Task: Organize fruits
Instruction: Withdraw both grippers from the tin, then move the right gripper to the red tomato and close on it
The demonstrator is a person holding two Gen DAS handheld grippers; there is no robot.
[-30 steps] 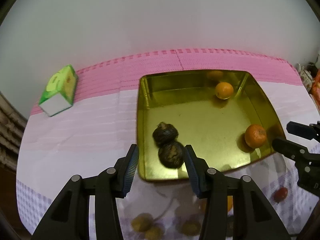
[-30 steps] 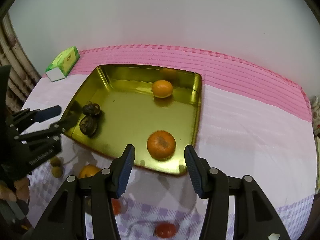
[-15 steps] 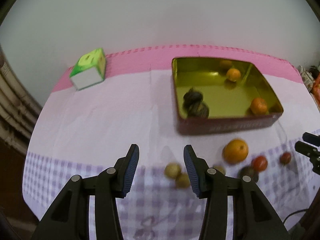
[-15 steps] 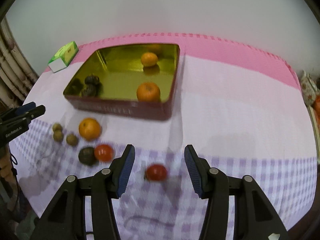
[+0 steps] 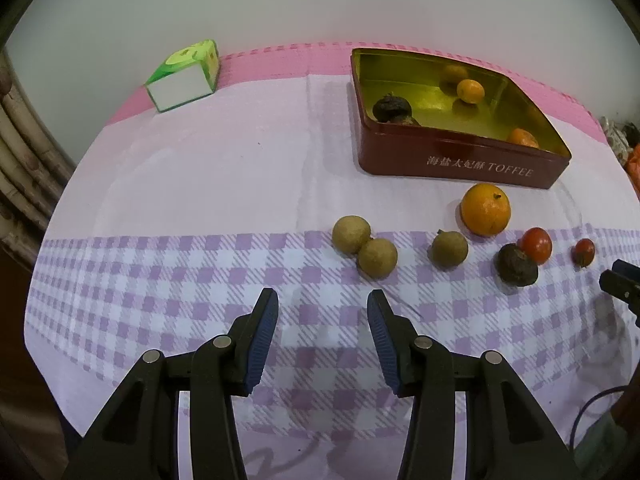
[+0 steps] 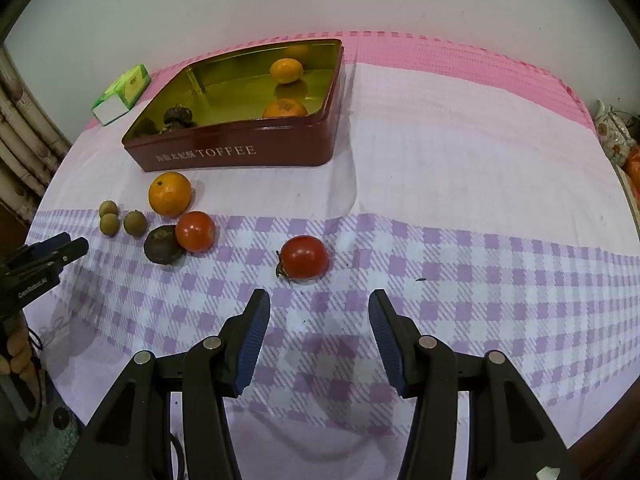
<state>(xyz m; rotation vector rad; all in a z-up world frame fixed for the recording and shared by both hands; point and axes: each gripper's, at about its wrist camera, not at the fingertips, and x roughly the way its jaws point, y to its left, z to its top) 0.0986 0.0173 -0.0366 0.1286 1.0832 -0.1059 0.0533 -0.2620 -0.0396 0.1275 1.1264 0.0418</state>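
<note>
Both grippers, drawn back from over the toffee tin to the near, checked end of the cloth. Left gripper (image 5: 322,308): jaws parted, nothing held; two tan fruits (image 5: 365,247) just ahead, right of centre. Right gripper (image 6: 319,310): jaws parted, empty; red tomato (image 6: 303,257) close ahead. Toffee tin (image 6: 240,152), now far ahead, holds two oranges and dark fruits. Judgement: last drop done, next pickup starting; seven fruits remain loose on the cloth.

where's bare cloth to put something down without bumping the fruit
Free: the wide cloth right of the toffee tin and lone tomato, and the stretch between the green box and tin. Crowded: the row before the tin, from longans to orange.
</note>
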